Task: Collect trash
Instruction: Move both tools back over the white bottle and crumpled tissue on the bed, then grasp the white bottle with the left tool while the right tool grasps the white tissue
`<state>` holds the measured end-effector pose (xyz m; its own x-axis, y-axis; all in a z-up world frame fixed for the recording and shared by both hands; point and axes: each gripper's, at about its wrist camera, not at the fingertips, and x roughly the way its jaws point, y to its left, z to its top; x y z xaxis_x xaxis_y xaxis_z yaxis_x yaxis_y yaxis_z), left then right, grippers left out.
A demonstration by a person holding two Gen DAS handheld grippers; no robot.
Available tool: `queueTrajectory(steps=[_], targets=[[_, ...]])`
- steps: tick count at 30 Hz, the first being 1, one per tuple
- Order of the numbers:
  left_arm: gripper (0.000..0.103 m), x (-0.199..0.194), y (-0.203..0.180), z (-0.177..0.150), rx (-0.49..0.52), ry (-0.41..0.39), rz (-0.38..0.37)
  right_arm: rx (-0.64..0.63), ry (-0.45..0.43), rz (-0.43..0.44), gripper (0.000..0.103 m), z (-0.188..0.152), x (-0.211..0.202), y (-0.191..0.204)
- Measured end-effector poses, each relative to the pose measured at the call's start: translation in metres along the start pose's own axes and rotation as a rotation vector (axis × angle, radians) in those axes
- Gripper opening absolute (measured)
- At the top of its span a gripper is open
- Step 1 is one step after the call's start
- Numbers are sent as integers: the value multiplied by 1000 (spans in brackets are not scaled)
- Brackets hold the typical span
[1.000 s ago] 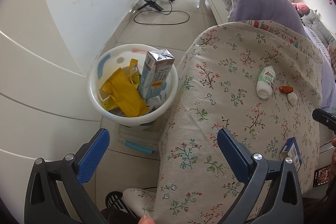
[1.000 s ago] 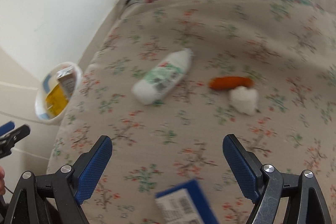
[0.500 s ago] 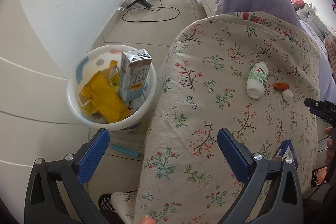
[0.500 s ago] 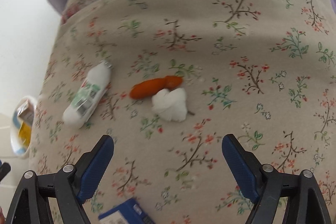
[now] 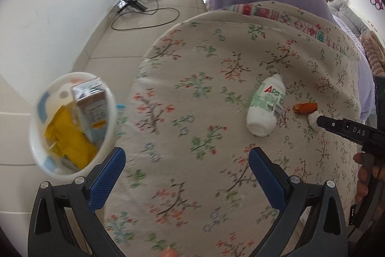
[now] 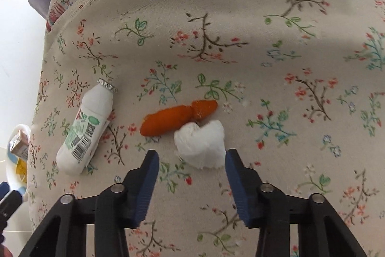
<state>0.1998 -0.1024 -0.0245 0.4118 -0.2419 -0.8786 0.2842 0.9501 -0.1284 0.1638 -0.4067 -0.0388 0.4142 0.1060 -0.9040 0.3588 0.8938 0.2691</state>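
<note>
**Right gripper closing in on tissue wad**

The crumpled tissue (image 6: 201,147) lies mid-bed on the floral bedspread (image 6: 240,16), touching an orange peel (image 6: 178,117). The right gripper (image 6: 191,160) has just been narrowing its fingers, half-spread, tissue ahead, not yet pinched. Advise lowering squarely, excluding peel. Left gripper (image 5: 186,172), fingers spread wide, has shifted from the trash bin (image 5: 38,136) over the bed.

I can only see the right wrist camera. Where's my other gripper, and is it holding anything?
Observer: The left gripper is wide open and empty, over the flowery cloth, right beside the bin.
Child: What's inside the bin?
Observer: A carton standing up and a crumpled yellow wrapper. It looks partly full.
Child: Anything on the floor?
Observer: A black cable loops across the tiles by the wall.
</note>
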Motion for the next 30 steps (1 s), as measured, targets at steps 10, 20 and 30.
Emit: queueTrajectory(steps=[10, 20, 30], targets=[[100, 36, -51, 16, 75, -25, -15, 12, 16, 17, 19, 2, 6, -6], [86, 62, -85, 29, 84, -43, -88, 37, -34, 59, 19, -3, -38, -25], [65, 79, -94, 33, 92, -54, -59, -15, -34, 49, 19, -10, -46, -11]])
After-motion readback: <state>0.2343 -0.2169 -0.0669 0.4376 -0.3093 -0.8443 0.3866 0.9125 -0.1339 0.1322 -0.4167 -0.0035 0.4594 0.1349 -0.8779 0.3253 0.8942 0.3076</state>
